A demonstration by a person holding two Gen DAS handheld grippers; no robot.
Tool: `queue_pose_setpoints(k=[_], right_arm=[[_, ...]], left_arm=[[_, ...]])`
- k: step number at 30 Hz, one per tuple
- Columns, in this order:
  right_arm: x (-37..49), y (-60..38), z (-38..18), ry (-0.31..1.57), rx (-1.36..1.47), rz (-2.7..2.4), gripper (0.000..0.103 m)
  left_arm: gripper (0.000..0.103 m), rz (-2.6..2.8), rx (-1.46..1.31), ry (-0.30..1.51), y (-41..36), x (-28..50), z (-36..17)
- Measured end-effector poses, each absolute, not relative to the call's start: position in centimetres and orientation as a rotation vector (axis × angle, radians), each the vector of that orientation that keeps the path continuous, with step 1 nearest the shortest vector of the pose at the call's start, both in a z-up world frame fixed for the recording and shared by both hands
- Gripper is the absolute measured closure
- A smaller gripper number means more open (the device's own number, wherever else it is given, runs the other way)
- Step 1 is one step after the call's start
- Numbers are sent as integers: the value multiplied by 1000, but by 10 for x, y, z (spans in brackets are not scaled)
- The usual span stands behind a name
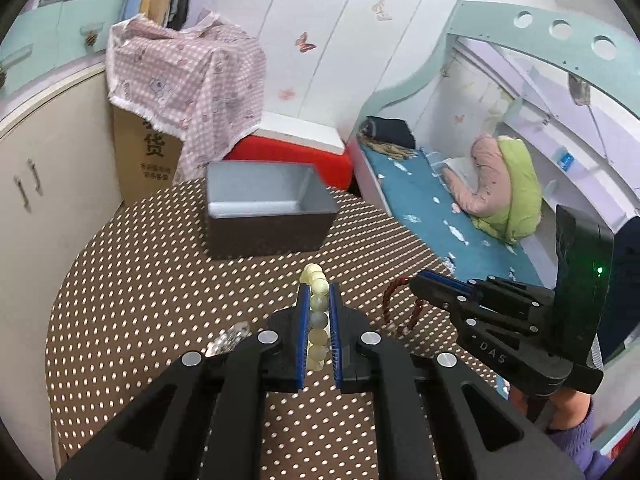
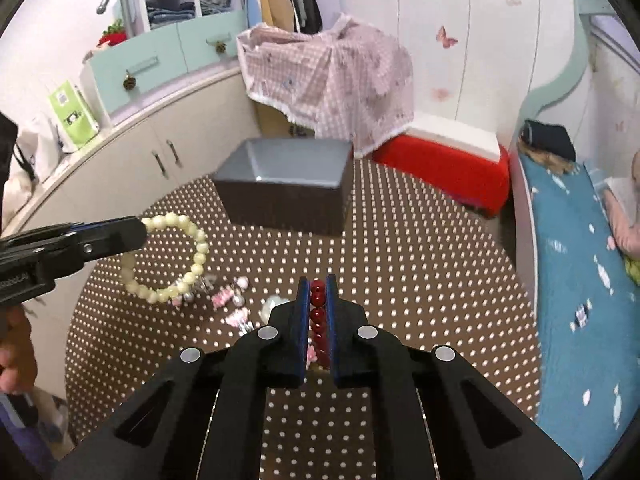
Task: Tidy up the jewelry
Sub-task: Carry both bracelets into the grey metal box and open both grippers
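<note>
On the near side of the open grey rectangular metal box (image 1: 264, 208), both grippers carry jewelry above the brown white-dotted counter (image 1: 132, 280). The left gripper (image 1: 319, 320) has its jaws pinching a pale yellow-green beaded bracelet (image 2: 176, 256) by one arc, so its loop hangs free. The right gripper (image 2: 318, 320) has its jaws clamped on a dark red beaded bracelet (image 2: 318, 312). Both likely head for the box. Small pink and pearl trinkets (image 2: 232, 304) lie nearer than the box.

A child's bedroom at home: a mint-framed bunk bed (image 1: 472, 216) with blue bedding, butterfly stickers (image 1: 305, 43) on the wall, and shelves of folded clothes (image 2: 188, 4).
</note>
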State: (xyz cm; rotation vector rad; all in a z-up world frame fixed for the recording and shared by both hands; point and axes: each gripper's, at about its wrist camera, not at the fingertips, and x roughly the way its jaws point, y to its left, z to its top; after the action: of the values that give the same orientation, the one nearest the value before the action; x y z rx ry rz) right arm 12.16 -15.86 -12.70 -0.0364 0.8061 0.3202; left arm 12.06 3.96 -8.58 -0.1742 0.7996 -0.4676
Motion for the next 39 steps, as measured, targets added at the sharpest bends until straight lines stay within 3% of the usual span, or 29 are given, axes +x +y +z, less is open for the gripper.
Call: queue_pose_setpoints(k=[13, 20, 39], right_arm=[[155, -162, -55, 687, -20, 321, 95], [203, -146, -39, 670, -4, 317, 95], [291, -100, -133, 864, 39, 306, 95]], left_arm=[[95, -522, -144, 763, 21, 166, -38], [95, -461, -161, 815, 28, 226, -44], [92, -303, -95, 999, 31, 281, -129]])
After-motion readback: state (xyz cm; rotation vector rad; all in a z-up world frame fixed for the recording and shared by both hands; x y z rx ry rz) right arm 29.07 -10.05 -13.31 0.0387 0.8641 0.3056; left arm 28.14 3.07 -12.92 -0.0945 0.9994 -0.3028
